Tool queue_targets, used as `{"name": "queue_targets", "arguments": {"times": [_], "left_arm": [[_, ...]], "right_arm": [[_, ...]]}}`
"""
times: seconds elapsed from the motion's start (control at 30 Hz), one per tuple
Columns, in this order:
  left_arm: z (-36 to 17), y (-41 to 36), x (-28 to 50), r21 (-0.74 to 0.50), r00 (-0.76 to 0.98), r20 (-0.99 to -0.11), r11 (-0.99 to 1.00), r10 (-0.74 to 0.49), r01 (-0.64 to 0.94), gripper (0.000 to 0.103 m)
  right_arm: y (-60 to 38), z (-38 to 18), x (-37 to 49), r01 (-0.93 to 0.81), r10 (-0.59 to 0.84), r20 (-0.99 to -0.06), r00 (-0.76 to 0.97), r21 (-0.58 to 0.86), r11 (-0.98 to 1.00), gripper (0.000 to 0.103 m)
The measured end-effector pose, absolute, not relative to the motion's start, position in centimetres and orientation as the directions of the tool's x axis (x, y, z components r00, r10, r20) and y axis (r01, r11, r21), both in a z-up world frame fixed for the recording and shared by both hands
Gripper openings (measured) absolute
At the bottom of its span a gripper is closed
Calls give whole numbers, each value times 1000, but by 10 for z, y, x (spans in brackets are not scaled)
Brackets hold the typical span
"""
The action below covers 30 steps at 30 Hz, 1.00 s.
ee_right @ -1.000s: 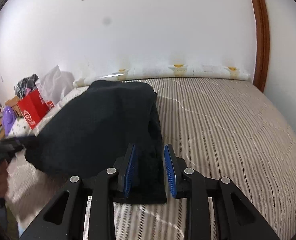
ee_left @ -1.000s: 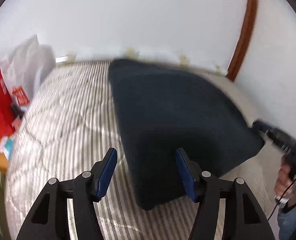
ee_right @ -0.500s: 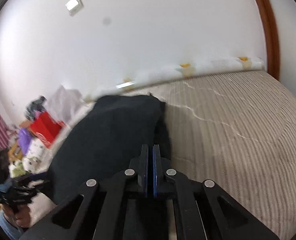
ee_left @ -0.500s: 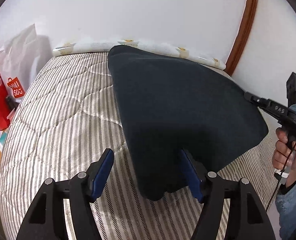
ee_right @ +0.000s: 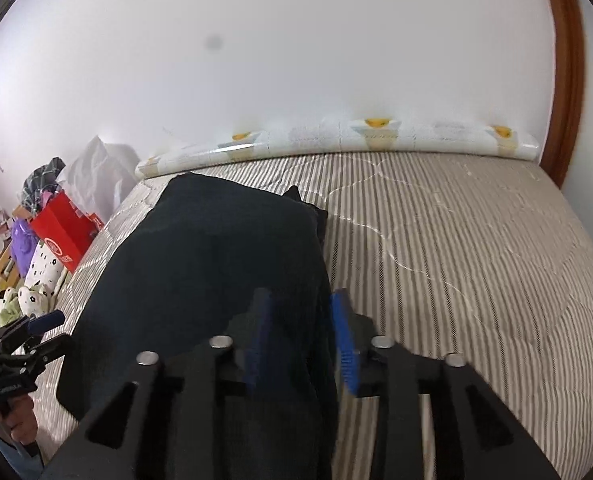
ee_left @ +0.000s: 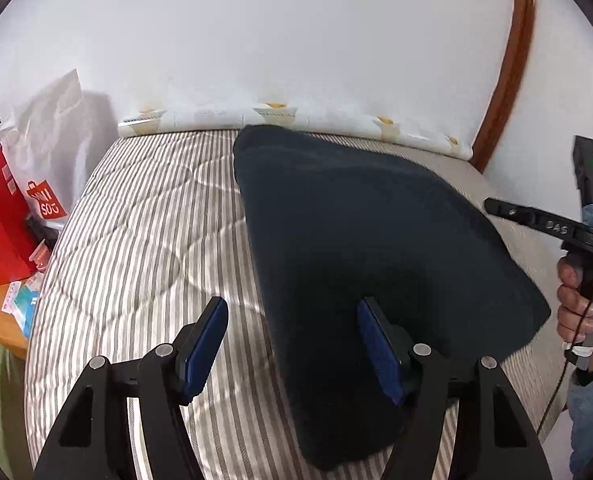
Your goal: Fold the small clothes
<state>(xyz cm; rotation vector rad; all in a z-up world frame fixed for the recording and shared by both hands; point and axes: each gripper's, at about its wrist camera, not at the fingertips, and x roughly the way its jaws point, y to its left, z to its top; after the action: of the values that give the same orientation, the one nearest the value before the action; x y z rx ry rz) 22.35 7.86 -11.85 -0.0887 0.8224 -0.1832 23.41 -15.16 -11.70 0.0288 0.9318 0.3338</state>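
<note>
A dark navy garment lies folded on the striped mattress. My left gripper is open at its near left edge: the right finger is over the cloth and the left finger is over bare mattress. In the right wrist view my right gripper sits at the garment's right edge. Its jaws are opening, with a dark fold between them that is not pinched. Each gripper also shows in the other's view, the right gripper held in a hand and the left gripper low at the left.
A red shopping bag and a white paper bag stand left of the bed, beside soft toys. A patterned roll lies along the white wall. A wooden door frame rises at the right. Bare mattress spreads right of the garment.
The right gripper's jaws closed fully, then parted again, as it moved along the garment's right edge. The left gripper stayed open and drew back a little from the cloth.
</note>
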Motion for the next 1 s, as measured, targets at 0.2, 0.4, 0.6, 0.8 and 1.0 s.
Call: {"name": "queue_targets", "arguments": {"times": [0.2,0.4,0.6,0.8,1.0], "left_arm": [[-121,76,246,-156,656,-726,978,-207,136,65],[-129,75,259,-177,639,-736,974,-225,139,65],[-130,78,262,-181,630,-740,972,-235,151,66],[-126,85,269,-165,633,-741,975,-224,151,66],[-122,86,289,-161,634,-742,976,-218,147,66]], "right_arm": [[-138,-140,276,-205,269,-847,458,194,959,46],[-132,-139,280,-279,335,-796,505,217,935,3],[-142,-134,275,-294,316,-764,562,172,940,3],[-143,-123,286,-279,291,-773,564,153,948,28],[-135,-139,326,-234,290,-818,496,196,952,53]]}}
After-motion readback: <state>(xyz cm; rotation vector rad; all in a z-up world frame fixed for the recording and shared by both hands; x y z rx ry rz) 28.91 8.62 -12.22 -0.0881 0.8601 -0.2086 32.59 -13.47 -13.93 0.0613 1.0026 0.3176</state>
